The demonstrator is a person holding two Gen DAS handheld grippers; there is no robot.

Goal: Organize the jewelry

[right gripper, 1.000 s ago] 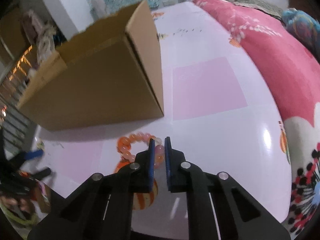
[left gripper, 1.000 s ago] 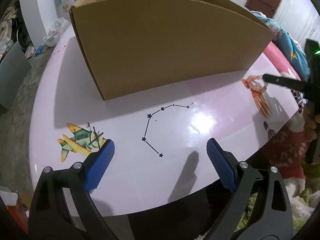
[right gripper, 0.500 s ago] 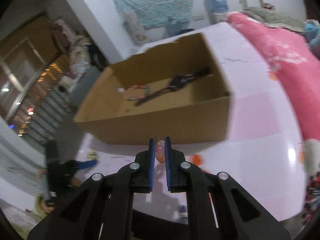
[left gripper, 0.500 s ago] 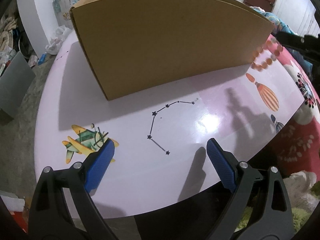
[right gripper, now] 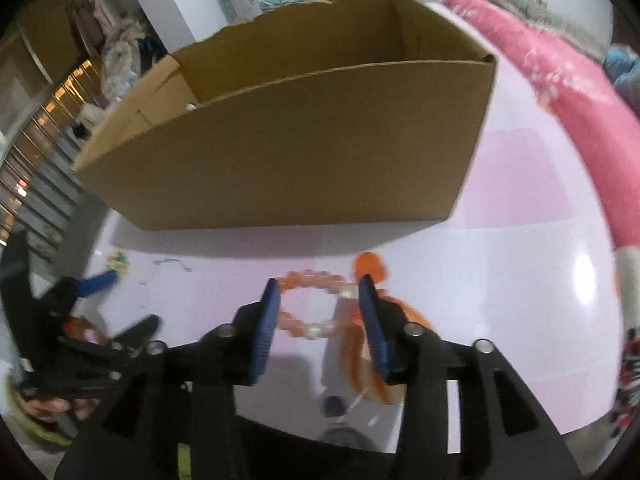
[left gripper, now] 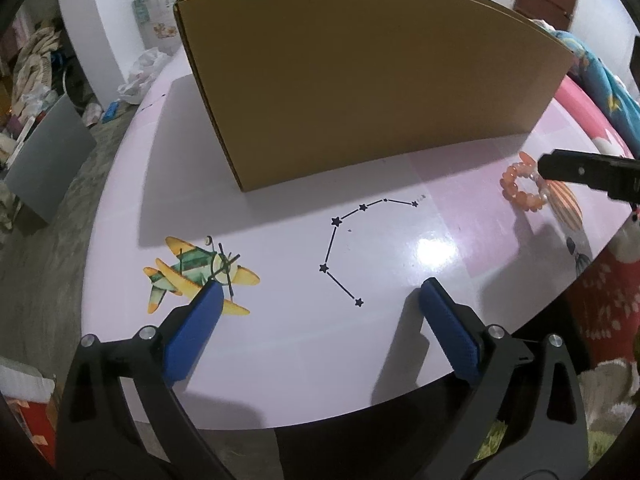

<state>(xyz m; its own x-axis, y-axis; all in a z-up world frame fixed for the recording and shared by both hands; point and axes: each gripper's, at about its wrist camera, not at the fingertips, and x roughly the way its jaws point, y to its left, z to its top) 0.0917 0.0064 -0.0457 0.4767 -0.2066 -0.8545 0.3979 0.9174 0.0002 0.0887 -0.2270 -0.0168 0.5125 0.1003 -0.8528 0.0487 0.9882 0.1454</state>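
Observation:
An orange bead bracelet (right gripper: 308,304) lies flat on the pink table, between the open blue pads of my right gripper (right gripper: 318,312); whether a pad touches it I cannot tell. It also shows in the left wrist view (left gripper: 520,188) at the right, with my right gripper (left gripper: 580,168) beside it. The open cardboard box (left gripper: 360,80) stands behind it, and its inside (right gripper: 300,68) shows little. My left gripper (left gripper: 320,320) is open and empty over the table's near edge.
The round pink table (left gripper: 280,340) carries printed pictures: a plane (left gripper: 196,276), a star line (left gripper: 348,240) and an orange striped balloon (left gripper: 564,208). A pink bedspread (right gripper: 560,100) lies past the table on the right. Clutter lines the floor at the left.
My right gripper was shut on the bracelet and lifted near the box. Now it is open low over the table, and the bracelet lies on the table. The left gripper barely moved.

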